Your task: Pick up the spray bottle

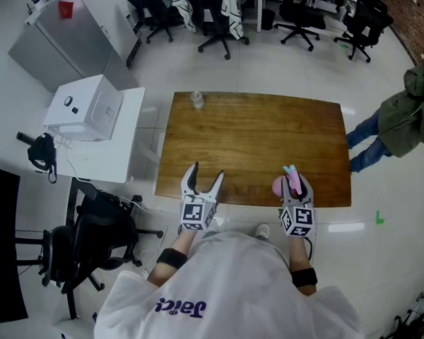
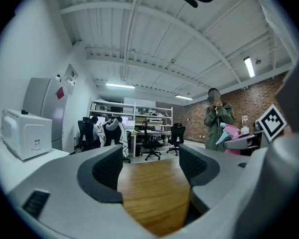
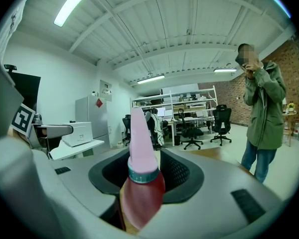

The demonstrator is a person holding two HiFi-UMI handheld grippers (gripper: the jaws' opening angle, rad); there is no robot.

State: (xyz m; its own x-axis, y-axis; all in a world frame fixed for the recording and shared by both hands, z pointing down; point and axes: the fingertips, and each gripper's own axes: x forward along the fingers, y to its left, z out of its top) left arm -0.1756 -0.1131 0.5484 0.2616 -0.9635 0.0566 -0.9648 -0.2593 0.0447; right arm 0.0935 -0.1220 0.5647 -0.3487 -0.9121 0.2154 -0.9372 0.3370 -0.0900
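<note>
A pink spray bottle [image 3: 139, 183] with a pale pink head and a teal collar stands upright between the jaws of my right gripper [image 3: 142, 176], which is shut on its neck and body. In the head view the spray bottle [image 1: 283, 183] and the right gripper [image 1: 295, 182] sit at the near right edge of the wooden table [image 1: 268, 136]. My left gripper [image 1: 203, 177] hovers at the near left edge, open and empty. Its own view shows the left gripper [image 2: 150, 167] with only bare table between the jaws, and the pink bottle [image 2: 231, 132] off to the right.
A small clear bottle [image 1: 196, 100] stands at the table's far left corner. A white side table with a white box [image 1: 85, 108] is to the left. A person in a green coat [image 1: 410, 115] stands at the right. Office chairs [image 1: 219, 16] and desks line the far side.
</note>
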